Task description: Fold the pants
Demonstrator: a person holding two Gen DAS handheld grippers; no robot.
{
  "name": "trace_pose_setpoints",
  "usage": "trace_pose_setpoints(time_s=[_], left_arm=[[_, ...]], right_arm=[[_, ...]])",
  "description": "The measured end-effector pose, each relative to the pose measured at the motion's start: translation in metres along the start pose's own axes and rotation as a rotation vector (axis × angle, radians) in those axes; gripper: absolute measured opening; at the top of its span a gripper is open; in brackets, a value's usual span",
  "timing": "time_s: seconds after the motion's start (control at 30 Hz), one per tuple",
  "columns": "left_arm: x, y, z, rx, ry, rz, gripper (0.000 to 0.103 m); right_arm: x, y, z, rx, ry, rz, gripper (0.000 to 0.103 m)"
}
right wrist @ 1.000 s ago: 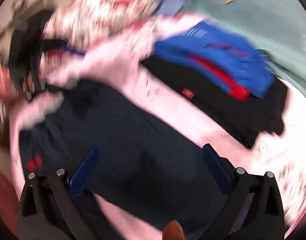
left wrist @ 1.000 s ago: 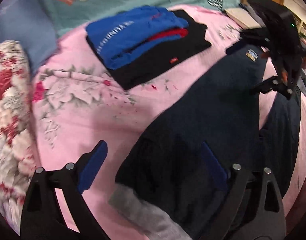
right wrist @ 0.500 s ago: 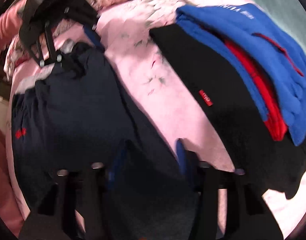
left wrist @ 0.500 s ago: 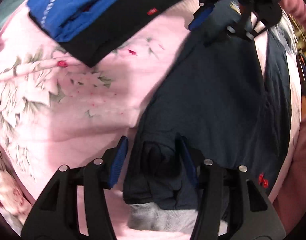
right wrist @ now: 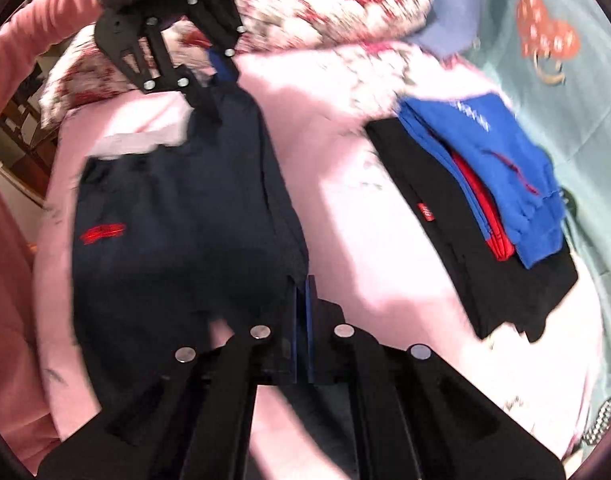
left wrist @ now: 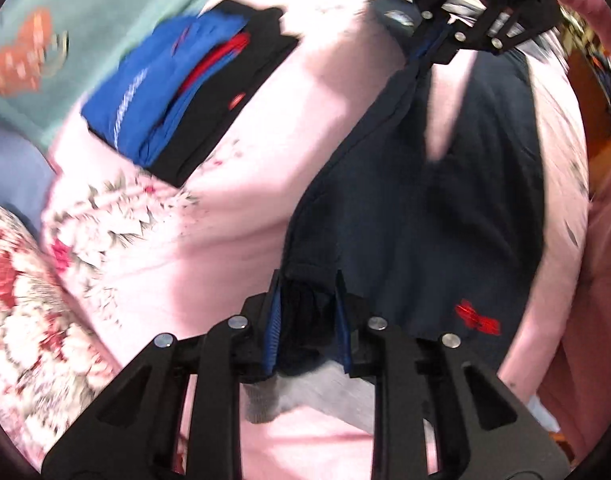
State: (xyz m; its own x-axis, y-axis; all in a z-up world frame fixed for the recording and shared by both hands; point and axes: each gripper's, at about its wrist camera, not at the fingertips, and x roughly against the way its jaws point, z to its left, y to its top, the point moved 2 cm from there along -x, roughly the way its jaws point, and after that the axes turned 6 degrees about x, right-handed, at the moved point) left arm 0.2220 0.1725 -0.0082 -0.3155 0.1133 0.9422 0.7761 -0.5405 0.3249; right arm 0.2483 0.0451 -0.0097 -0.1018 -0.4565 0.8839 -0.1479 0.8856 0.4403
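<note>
Your left hand-held gripper (left wrist: 307, 312) is clamped on bunched navy fabric at one end of the pants (left wrist: 425, 208), grey band (left wrist: 305, 396) just below the pads. Pants hang stretched across the pink bed (left wrist: 233, 240) toward 1 o'clock. Your right hand-held gripper (right wrist: 301, 320) is pinched nearly shut on the other end. Folded stack of clothes (right wrist: 485, 200) sits on the bed at 2 o'clock in the right view, apart from the pants.

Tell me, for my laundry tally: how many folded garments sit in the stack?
3 visible: blue top, red one beneath it, black one at the bottom, beside the navy pants. More may be hidden between layers.
</note>
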Motion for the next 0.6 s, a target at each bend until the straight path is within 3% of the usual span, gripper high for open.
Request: trace_pose_setpoints(time_s=[0.2,0.37,0.5,0.6], left_arm=[[0.031,-0.059,-0.084,-0.084,0.099,-0.056,0.022],[0.001,-0.107,-0.131,-0.121,0.159,-0.045,0.02],[-0.024,-0.126,-0.143,-0.128,0.171,-0.026,0.019],[-0.027,-0.13,-0.142,-0.101,0.189,-0.054,0.019]], right_arm=[[0.013,-0.012,0.1,0.085,-0.05,-0.01,0.003],[-0.017,-0.034,0.166,0.153,-0.069,0.028,0.003],[-0.03,-0.047,0.184,0.125,-0.079,0.023,0.003],[-0.031,-0.053,0.185,0.085,-0.088,-0.003,0.003]])
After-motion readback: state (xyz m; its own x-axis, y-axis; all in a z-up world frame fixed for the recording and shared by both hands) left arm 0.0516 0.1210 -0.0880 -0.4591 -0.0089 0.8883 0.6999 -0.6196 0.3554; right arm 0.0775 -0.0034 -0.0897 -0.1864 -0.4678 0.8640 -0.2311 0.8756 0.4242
